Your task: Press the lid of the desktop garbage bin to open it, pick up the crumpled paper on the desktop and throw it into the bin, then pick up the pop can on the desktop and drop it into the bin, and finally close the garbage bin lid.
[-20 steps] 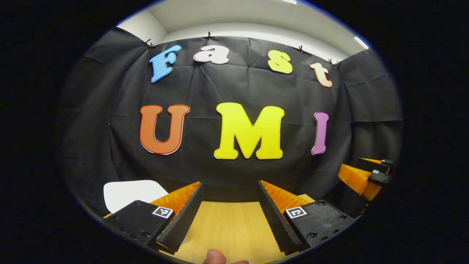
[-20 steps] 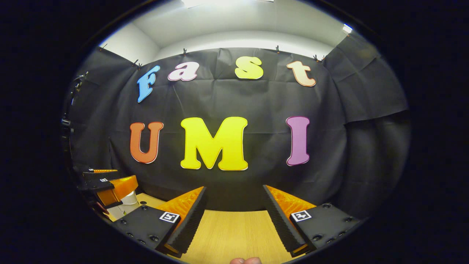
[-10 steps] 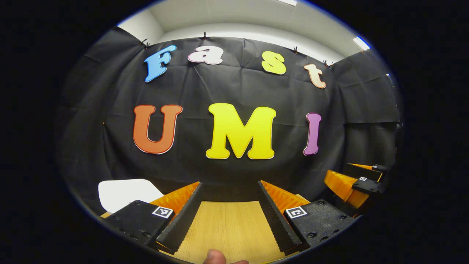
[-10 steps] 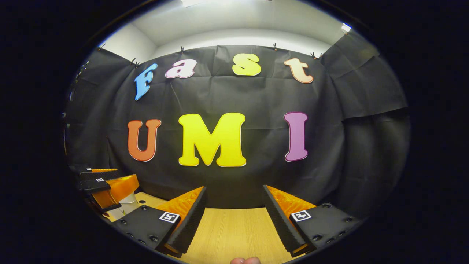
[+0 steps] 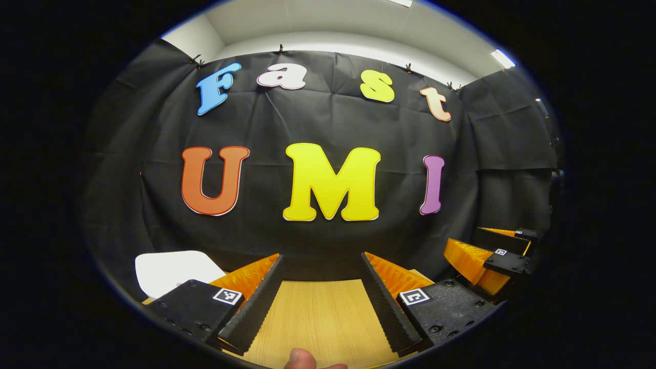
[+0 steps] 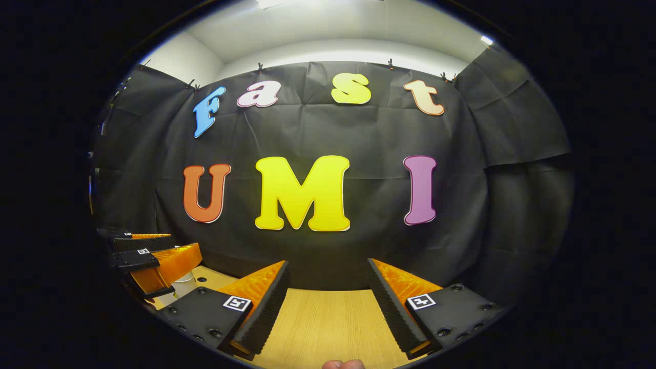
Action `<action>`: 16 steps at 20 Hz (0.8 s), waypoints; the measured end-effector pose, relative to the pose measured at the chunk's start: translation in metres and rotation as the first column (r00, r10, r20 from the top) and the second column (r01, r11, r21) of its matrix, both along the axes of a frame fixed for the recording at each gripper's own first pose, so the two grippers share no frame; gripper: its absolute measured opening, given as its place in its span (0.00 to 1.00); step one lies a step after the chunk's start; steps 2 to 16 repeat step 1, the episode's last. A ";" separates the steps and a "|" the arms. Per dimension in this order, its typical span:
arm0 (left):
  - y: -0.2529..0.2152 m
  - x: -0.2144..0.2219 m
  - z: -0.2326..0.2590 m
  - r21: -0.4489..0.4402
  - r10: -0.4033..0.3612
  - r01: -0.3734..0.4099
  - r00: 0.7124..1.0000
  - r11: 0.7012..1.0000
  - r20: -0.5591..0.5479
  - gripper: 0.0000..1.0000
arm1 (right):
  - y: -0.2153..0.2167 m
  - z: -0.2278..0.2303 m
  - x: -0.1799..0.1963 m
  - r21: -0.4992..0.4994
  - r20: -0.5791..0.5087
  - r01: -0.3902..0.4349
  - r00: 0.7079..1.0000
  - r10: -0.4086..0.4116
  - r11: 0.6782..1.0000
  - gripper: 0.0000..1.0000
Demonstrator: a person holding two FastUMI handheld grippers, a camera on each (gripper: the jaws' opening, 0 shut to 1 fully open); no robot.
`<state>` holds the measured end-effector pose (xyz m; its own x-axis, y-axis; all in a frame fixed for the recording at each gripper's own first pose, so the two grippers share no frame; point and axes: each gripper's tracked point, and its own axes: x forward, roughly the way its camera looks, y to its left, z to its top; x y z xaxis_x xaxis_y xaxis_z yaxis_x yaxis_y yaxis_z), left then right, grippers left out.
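My left gripper stands open above the wooden desktop with nothing between its fingers. A white rounded shape, which looks like the bin's lid, lies just beyond its left finger and is partly hidden by it. My right gripper is open too and holds nothing. In the right gripper view the left gripper hangs at the far left over a white object, apparently the bin. The right gripper appears at the far right of the left gripper view.
The black cloth wall closes off the back of the desk a short way past both grippers. Bare wood lies under the right gripper. A person's fingertip shows at the bottom edge.
Both grippers stay open. The left gripper view has swung slightly to the right, so the other gripper sits a little more inward and lower in it. The right gripper view has barely shifted.
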<state>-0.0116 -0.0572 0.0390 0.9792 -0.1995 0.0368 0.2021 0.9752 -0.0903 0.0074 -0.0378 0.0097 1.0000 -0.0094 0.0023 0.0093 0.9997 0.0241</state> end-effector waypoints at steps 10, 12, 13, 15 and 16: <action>-0.001 0.000 0.000 0.002 0.000 0.000 1.000 1.000 0.001 0.95 | 0.000 0.000 0.000 0.000 0.000 0.001 1.000 -0.001 1.000 0.94; -0.001 0.000 0.000 0.002 0.000 0.000 1.000 1.000 0.001 0.95 | 0.000 0.000 0.000 0.000 0.000 0.001 1.000 -0.001 1.000 0.94; -0.001 0.000 0.000 0.002 0.000 0.000 1.000 1.000 0.001 0.95 | 0.000 0.000 0.000 0.000 0.000 0.001 1.000 -0.001 1.000 0.94; -0.001 0.000 0.000 0.002 0.000 0.000 1.000 1.000 0.001 0.95 | 0.000 0.000 0.000 0.000 0.000 0.001 1.000 -0.001 1.000 0.94; -0.001 0.000 0.000 0.002 0.000 0.000 1.000 1.000 0.001 0.95 | 0.000 0.000 0.000 0.000 0.000 0.001 1.000 -0.001 1.000 0.94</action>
